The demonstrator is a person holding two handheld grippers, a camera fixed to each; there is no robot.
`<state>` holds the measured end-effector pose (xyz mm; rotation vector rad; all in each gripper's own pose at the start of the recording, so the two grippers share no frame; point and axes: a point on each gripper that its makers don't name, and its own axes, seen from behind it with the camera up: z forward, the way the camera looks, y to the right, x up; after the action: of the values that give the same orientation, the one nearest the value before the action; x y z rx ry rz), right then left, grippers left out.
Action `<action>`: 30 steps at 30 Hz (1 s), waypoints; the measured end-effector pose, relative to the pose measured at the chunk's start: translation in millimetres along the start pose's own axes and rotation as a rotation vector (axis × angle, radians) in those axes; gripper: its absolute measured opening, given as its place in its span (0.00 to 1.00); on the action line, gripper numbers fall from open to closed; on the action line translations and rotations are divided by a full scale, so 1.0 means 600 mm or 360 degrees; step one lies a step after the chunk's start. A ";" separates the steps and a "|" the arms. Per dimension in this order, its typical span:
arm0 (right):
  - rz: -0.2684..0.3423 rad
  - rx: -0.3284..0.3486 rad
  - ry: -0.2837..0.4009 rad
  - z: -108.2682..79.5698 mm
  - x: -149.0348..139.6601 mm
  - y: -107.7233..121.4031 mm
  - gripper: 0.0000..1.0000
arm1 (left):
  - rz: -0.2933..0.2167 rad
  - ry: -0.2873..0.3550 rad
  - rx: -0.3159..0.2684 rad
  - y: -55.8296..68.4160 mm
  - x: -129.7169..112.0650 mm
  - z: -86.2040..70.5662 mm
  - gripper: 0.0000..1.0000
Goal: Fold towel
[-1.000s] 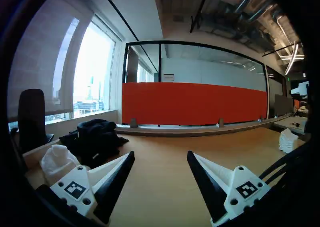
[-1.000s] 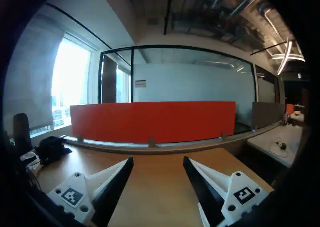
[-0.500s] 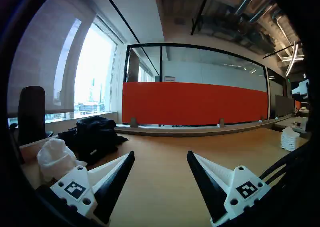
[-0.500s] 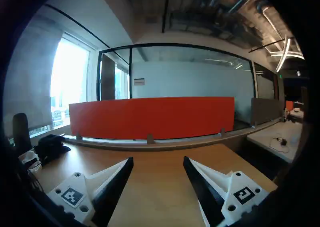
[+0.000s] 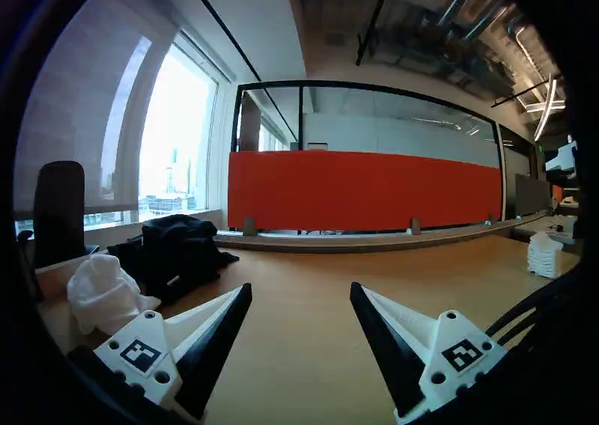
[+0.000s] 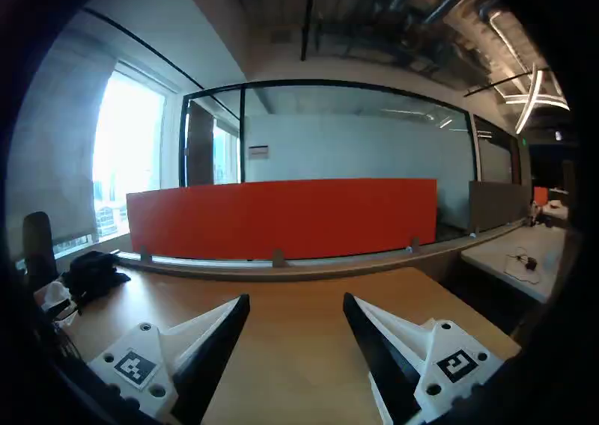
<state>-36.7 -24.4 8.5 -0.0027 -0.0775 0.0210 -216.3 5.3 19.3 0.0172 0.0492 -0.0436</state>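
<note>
My left claw [image 5: 299, 286] hangs above the pale wooden bench [image 5: 299, 335], its two white-and-black fingers wide apart with nothing between them. My right claw [image 6: 296, 298] is the same, spread and empty over bare wood.

The thing I take for the towel is the crumpled white cloth heap [image 5: 105, 294]. It lies on the bench at the far left of the left gripper view, just beside a black bundle of clothing [image 5: 176, 253] and well apart from my left claw. Away at the right sits a small stack of folded white cloths [image 5: 544, 254], likely ones already done.

I judge the heap light, soft and limp. It will sag and bunch rather than hold a shape, and it should not slip much between the fingers. I would pinch a single layer at a free corner or hem, one claw to each corner, and draw it flat on the bench before folding. From here I cannot tell where its corners lie
</note>
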 end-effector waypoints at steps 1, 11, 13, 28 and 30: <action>0.0002 0.0000 -0.0001 0.000 -0.001 0.000 0.96 | 0.0005 0.0001 0.0001 -0.001 0.000 0.000 0.97; 0.0010 -0.0010 -0.0004 0.001 -0.006 0.007 0.97 | 0.0028 0.0004 -0.0001 0.000 -0.003 0.001 0.97; 0.0010 -0.0012 -0.0005 0.001 -0.007 0.008 0.97 | 0.0029 0.0004 -0.0001 0.000 -0.003 0.001 0.97; -0.0011 0.0011 0.0055 0.000 0.002 0.014 0.96 | 0.0033 0.0001 -0.0007 0.003 -0.006 0.002 0.97; -0.0028 0.0013 0.0074 -0.001 0.005 0.016 0.96 | 0.0033 0.0001 -0.0007 0.003 -0.006 0.002 0.97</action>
<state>-33.8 -14.8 8.2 0.0056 -0.0310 0.0039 -219.9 7.0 20.9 0.0133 0.0498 -0.0228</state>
